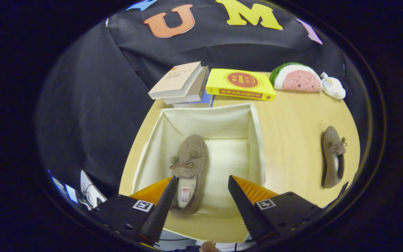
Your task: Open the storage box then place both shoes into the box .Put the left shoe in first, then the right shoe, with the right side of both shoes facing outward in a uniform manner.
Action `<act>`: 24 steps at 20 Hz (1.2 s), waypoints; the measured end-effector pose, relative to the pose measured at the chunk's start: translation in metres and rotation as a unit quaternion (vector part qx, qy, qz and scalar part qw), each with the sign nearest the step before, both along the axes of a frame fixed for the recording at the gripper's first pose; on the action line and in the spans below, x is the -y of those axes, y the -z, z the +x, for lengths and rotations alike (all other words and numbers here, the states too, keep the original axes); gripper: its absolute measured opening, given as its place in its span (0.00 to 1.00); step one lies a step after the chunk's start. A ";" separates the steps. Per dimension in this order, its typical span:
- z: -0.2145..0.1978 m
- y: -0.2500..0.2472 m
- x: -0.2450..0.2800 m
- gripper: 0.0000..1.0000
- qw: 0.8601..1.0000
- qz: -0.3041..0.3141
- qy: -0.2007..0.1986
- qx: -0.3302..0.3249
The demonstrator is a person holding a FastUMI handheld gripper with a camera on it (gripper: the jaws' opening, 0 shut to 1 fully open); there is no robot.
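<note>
Claw wide open, empty, above near edge of open box on table. One shoe lies inside box, left half, heel btwn the fingers. Second shoe on table, well right of box, prob. on its side.

Light wooden round-edged table below my claw. Directly on it: open cream fabric storage box, just ahead of my fingers; stack of three books behind box, cream-covered one on top; yellow book with red disc on cover beside stack; watermelon-slice plush and small white plush further along far edge; brown felt moccasin shoe lying well apart from box.
</note>
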State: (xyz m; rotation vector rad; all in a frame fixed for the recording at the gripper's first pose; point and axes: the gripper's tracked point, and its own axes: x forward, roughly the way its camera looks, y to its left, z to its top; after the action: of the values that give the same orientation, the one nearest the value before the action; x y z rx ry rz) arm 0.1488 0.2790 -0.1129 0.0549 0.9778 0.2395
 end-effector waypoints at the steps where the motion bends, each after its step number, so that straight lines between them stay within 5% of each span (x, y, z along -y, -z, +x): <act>1: -0.007 -0.008 0.009 0.95 1.000 -0.003 -0.002 0.003; 6: -0.017 -0.040 0.081 0.95 0.999 -0.029 0.003 0.028; 11: -0.001 -0.041 0.196 0.95 0.993 -0.092 0.054 0.057; 24: 0.040 0.062 0.407 0.95 0.976 -0.122 0.176 -0.038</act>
State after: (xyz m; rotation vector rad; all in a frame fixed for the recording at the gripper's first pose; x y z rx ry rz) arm 0.1892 -0.1275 -0.1753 0.0123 1.0489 -0.2105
